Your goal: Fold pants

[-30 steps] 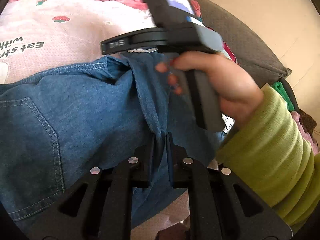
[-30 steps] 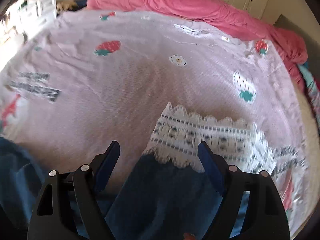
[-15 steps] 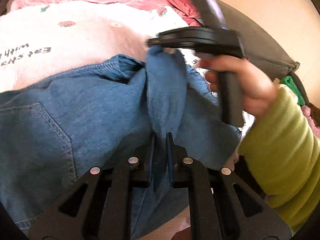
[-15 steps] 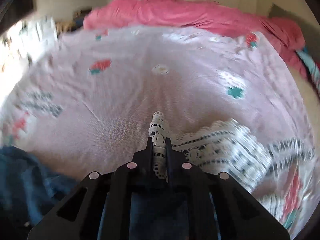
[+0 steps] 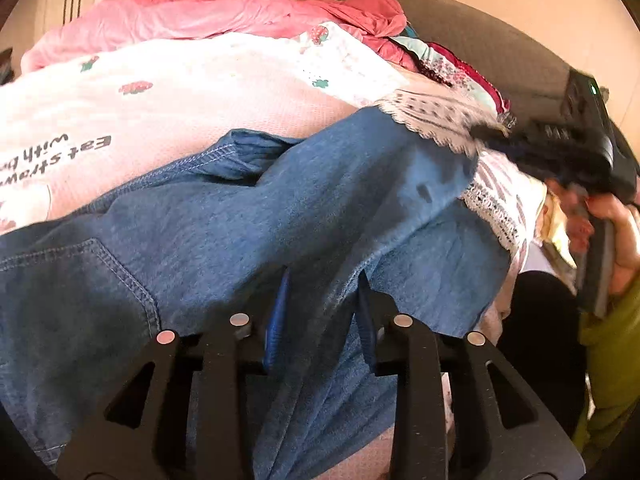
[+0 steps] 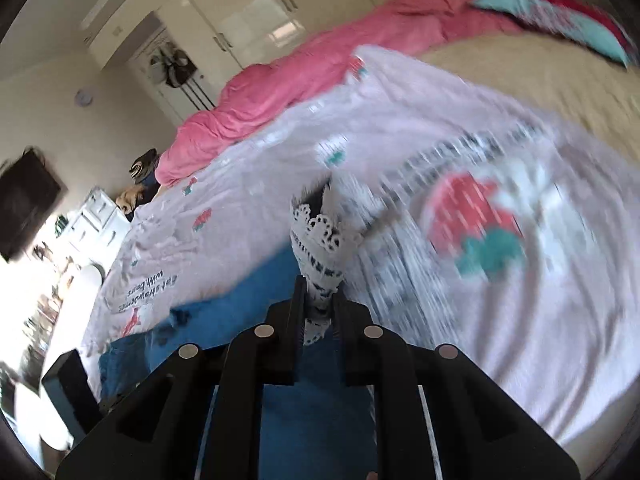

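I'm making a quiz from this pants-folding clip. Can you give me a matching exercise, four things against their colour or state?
Things:
1. pants
2. lace cuff
3. left gripper
4. rumpled quilt

Colour or state:
A. pink, heaped along the far edge of the bed
B. blue denim with a stitched pocket
C. jaws parted, a denim fold between them
D. white, pinched in the shut right gripper

Pairs: 1-B, 2-D, 3-C, 4-A
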### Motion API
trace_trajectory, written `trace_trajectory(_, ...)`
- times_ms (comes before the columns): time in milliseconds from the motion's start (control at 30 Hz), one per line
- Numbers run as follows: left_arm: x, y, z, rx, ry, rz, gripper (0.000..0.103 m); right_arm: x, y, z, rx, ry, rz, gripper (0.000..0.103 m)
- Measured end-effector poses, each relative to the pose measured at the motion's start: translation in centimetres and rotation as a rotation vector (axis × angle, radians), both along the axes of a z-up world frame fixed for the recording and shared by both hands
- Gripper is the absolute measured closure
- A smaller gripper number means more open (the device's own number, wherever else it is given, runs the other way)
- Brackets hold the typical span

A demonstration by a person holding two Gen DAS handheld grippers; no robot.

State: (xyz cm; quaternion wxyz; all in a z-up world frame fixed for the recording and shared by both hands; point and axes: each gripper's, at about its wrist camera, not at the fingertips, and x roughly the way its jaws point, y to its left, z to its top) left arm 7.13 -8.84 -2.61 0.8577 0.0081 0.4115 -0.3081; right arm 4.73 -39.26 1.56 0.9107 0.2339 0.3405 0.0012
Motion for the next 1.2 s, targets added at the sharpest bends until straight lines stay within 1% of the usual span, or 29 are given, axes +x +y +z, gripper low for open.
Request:
trace_trajectory(67, 0.5, -0.2, -0.4, 0.009, 0.0, -0.007, 0.08, -1.0, -0.4, -1.3, 0.013, 0.039, -0.012, 0.091)
trace_trajectory(133, 0.4, -0.3, -0.4, 0.02, -0.009, -0.01, 0.081, -1.6, -0.9, -2.7, 0.065, 0.066, -0.016, 0.089)
trace_trajectory(167, 0.2, -0.4, -0.5, 0.025, -0.013, -0.017, 0.086, -1.7, -1.2, -3.1, 0.084, 0.073, -0.011, 0.084)
trace_trajectory(200, 0.2, -0.6, -0.4, 0.028, -0.02, -0.027, 0.088, -1.8, -1.3, -3.3, 0.099, 0.072, -0.015, 0.074)
trace_trajectory(233, 0.1, -0.8, -0.5, 0.032, -0.025, -0.032, 0.091, -2.0, -1.3, -3.4, 0.107, 0.068, -0.023, 0.068)
trace_trajectory(267, -0.1, -0.9, -0.6, 0.041, -0.028, -0.036, 0.092, -2.0, -1.4, -3.4, 0.111, 0.065, -0.022, 0.059)
trace_trajectory(333, -0.3, -1.1, -0.7, 0.045, -0.032, -0.044, 0.096, -2.1, -1.3, -3.1, 0.099, 0.045, -0.023, 0.058)
trace_trajectory(433, -0.2, -1.0, -0.7, 0.034, -0.028, -0.045, 0.099, -2.3, -1.9, -3.0, 0.088, 0.05, -0.045, 0.058)
trace_trajectory(467, -0.1, -0.9, -0.8, 0.032, -0.026, -0.045, 0.099, -2.1, -2.2, -3.2, 0.088, 0.058, -0.055, 0.061)
trace_trajectory(500, -0.1, -0.9, -0.8, 0.031, -0.026, -0.046, 0.1, -1.9, -2.4, -3.4, 0.09, 0.061, -0.058, 0.072)
trace_trajectory(567, -0.2, -0.9, -0.7, 0.029, -0.031, -0.05, 0.102, -1.6, -2.7, -3.7, 0.085, 0.071, -0.058, 0.089)
trace_trajectory(633, -0.3, -0.9, -0.5, 0.028, -0.037, -0.054, 0.102, -1.8, -2.7, -3.5, 0.085, 0.057, -0.059, 0.091)
trace_trajectory(767, -0.8, -0.9, 0.0, 0.03, -0.054, -0.064, 0.103, -3.1, -2.1, -1.7, 0.018, 0.025, -0.048, 0.092)
trace_trajectory(833, -1.2, -0.7, 0.4, 0.029, -0.066, -0.069, 0.103, -3.7, -2.2, -1.2, 0.021, 0.02, -0.052, 0.092)
trace_trajectory(933, -2.2, -0.3, 1.4, 0.029, -0.089, -0.079, 0.103, -5.1, -2.2, -0.6, 0.01, 0.035, -0.045, 0.092)
trace_trajectory(1000, -3.1, -0.1, 2.2, 0.039, -0.114, -0.084, 0.103, -6.3, -2.3, -1.0, 0.038, 0.058, -0.037, 0.092)
trace_trajectory(1067, -3.8, 0.2, 2.5, 0.037, -0.123, -0.095, 0.103, -7.1, -2.2, -1.3, 0.044, 0.081, -0.032, 0.092)
trace_trajectory(1200, -4.9, 0.2, 1.9, 0.064, -0.114, -0.116, 0.102, -8.7, -2.1, -2.1, 0.068, 0.107, -0.034, 0.092)
